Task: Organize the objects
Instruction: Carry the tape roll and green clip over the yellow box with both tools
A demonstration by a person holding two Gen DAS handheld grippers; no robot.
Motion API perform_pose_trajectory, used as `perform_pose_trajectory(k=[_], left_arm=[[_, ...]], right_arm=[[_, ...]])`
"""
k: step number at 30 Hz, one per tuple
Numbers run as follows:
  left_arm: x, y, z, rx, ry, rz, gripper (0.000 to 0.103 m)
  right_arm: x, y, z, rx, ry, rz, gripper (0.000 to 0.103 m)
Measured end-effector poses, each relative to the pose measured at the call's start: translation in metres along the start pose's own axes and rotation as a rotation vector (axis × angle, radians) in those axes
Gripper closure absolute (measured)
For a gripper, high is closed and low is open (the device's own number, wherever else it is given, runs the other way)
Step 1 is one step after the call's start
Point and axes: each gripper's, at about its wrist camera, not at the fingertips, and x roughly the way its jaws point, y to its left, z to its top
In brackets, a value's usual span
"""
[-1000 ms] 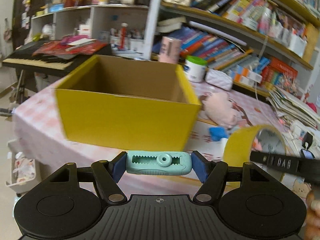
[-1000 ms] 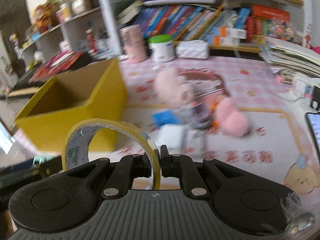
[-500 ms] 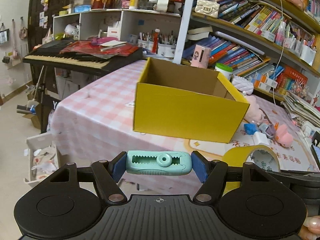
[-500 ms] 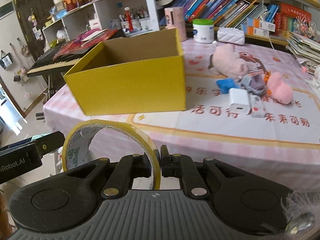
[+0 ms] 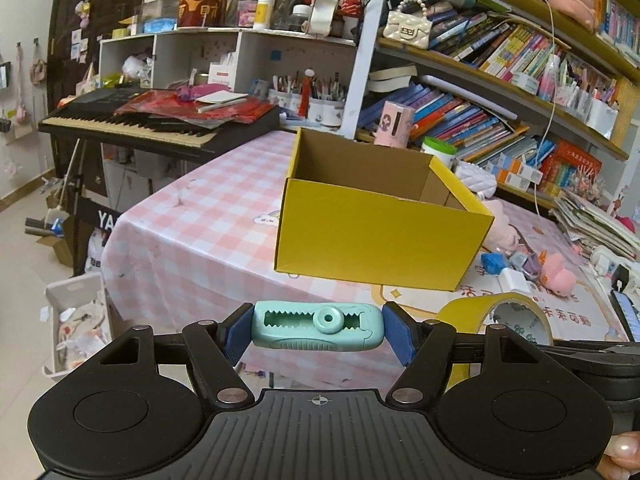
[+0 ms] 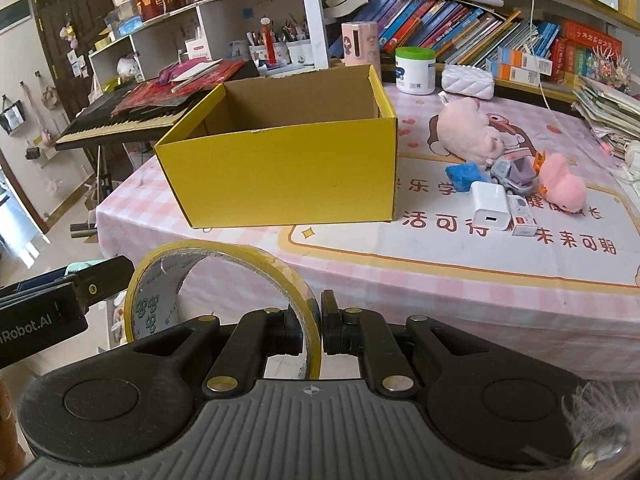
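Left wrist view: the left gripper [image 5: 318,330] is clamped on a mint-green clip [image 5: 318,327], held crosswise between the blue pads [image 5: 394,330]. At 12 o'clock beyond it, the yellow box [image 5: 376,240] stands open-topped on the pink checked table [image 5: 200,216]. At 3 o'clock the yellow tape roll [image 5: 496,312] shows beside the gripper, off the table's near edge.

Right wrist view: the right gripper [image 6: 320,330] is pinched on the tape roll [image 6: 224,276]; one finger sits inside the ring, the other outside, nearly together. The box [image 6: 288,172] lies at 11 o'clock. At 1 o'clock, well apart from the gripper, lie a blue toy [image 6: 464,176], a white charger [image 6: 490,206], a toy truck [image 6: 514,172] and a pink plush [image 6: 562,188]. Only this view shows these small items unobstructed; in the left view the box partly hides them. The left gripper's clip appears only in the left view.
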Motion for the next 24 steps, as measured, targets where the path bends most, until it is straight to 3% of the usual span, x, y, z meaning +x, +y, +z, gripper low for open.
perform_pose_trajectory(k=[24], left_arm=[[0.0031, -0.0076, 0.0025, 0.015, -0.003, -0.038, 0.034]], right_arm=[[0.0003, -0.0073, 0.0005, 0.002, 0.005, -0.025, 0.095]])
